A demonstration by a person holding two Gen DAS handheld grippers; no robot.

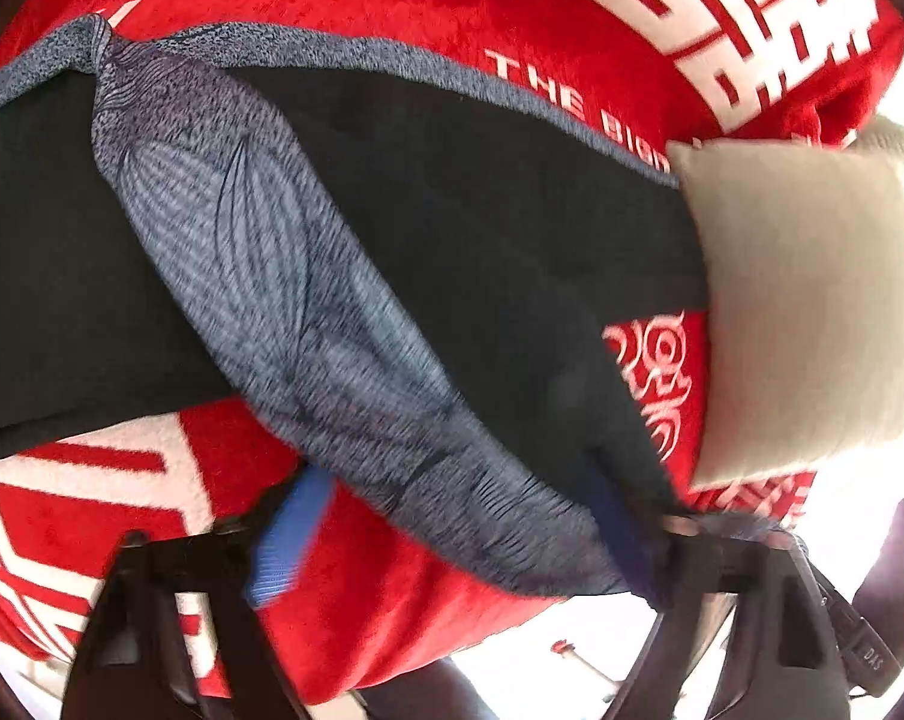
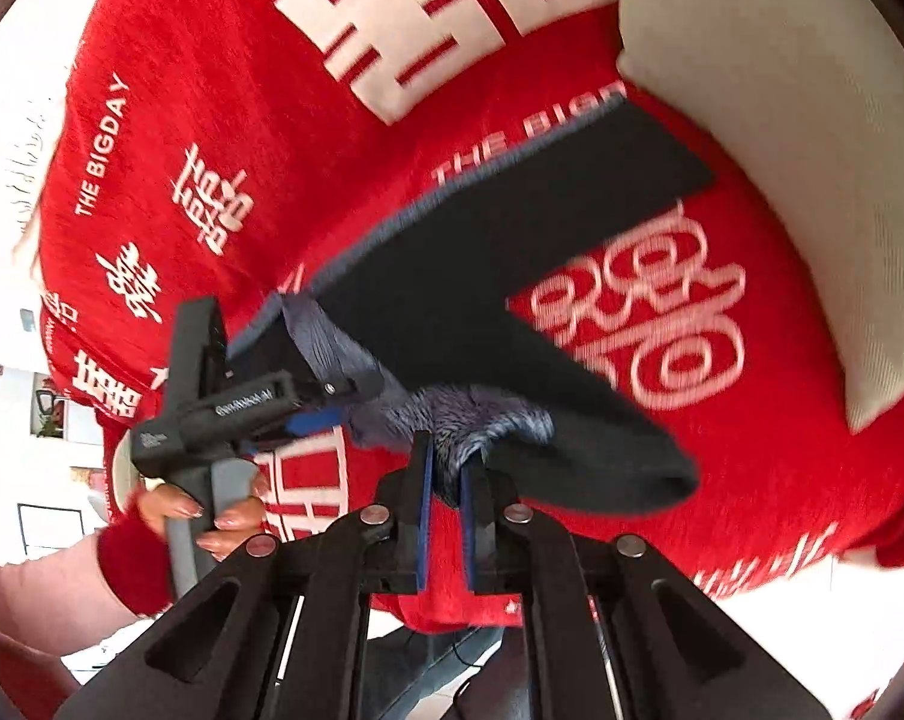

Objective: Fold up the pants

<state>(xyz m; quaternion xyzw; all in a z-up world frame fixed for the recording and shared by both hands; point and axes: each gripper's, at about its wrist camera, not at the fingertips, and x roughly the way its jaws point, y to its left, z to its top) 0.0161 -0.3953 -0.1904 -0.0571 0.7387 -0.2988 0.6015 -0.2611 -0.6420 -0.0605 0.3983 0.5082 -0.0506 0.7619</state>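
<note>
The pants (image 2: 511,276), black outside with a grey fleecy lining, lay on a red blanket (image 2: 212,120) printed with white characters, the blanket spread over what looked like a bed; a cream pillow (image 1: 811,300) sat at the far end, touching or just overlapping the pants' end; in the left wrist view a band of the grey lining was turned up and stretched diagonally across the black cloth, so the garment was partly lifted rather than flat; the right gripper (image 2: 446,504) had its blue-padded fingers (image 2: 425,510) closed on a bunch of that grey lining at the near edge, the cloth plainly pinched between them; the left gripper (image 1: 452,552), held by a hand (image 2: 212,516) in a red cuff, stood just beside it at the same edge; one blue pad was bare on the left of its view while the grey edge draped over the other finger, so the fingers stood apart around the cloth and I could not tell that they pressed it; as a judgement, the fold was at an early stage: the near edge had been picked up and gathered, but no neat fold lay finished, and carrying the edge across, laying it down and smoothing all remained.
</note>
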